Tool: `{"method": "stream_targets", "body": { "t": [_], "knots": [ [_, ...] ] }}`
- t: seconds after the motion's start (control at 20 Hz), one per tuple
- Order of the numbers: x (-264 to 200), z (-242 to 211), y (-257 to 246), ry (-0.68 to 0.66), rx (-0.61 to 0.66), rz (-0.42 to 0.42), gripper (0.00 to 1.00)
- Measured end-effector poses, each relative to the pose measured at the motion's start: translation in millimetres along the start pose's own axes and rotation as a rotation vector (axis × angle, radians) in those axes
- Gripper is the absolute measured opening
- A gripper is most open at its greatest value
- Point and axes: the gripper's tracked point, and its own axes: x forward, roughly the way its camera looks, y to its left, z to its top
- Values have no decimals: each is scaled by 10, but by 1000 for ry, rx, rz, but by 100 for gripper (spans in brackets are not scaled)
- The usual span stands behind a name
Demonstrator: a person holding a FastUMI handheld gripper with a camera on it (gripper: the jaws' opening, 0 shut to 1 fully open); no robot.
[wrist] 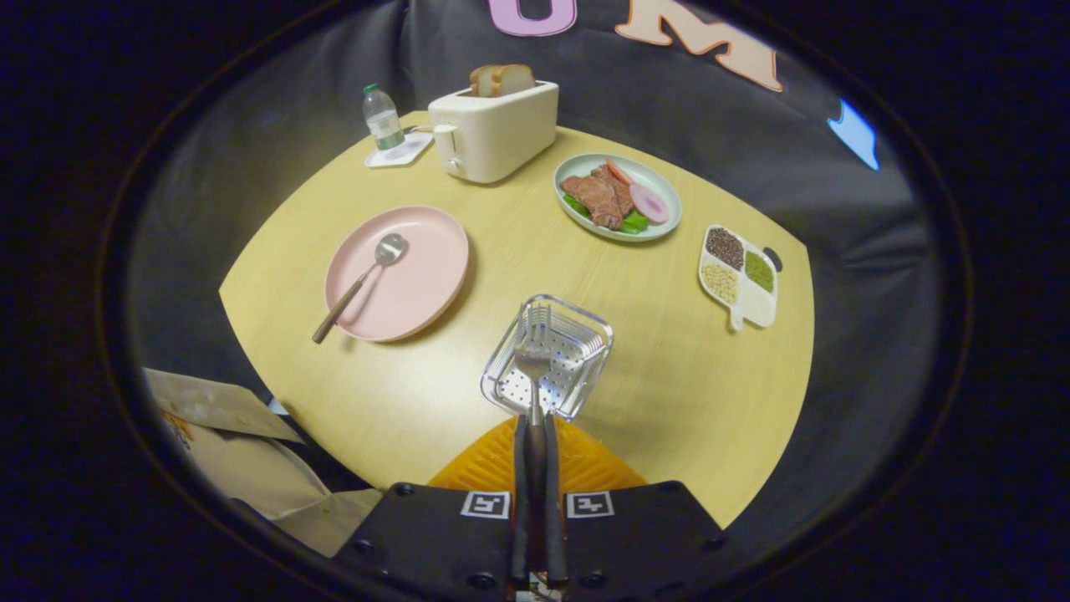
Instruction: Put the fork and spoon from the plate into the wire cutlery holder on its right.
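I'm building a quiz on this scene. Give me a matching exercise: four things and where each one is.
1. fork
2. spoon
3. bread slices
4. water bottle

A. in the toaster
B. on the pink plate
C. on a small white tray
D. clamped in the hand-held gripper, over the wire cutlery holder

Pairs: 1-D, 2-B, 3-A, 4-C

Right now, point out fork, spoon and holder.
fork (532, 361), gripper view, on its tines, held in the shut tool over the holder.
spoon (389, 249), gripper view, on its bowl, lying on the pink plate.
holder (585, 330), gripper view, on its wire rim.
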Motion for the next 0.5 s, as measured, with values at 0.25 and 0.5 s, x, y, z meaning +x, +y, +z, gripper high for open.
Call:
{"method": "stream_targets", "body": {
  "t": [0.25, 0.5],
  "knots": [
    [28, -68, -47, 28, -3, -8, 11],
    [148, -68, -99, 62, -16, -21, 11]
  ]
}}
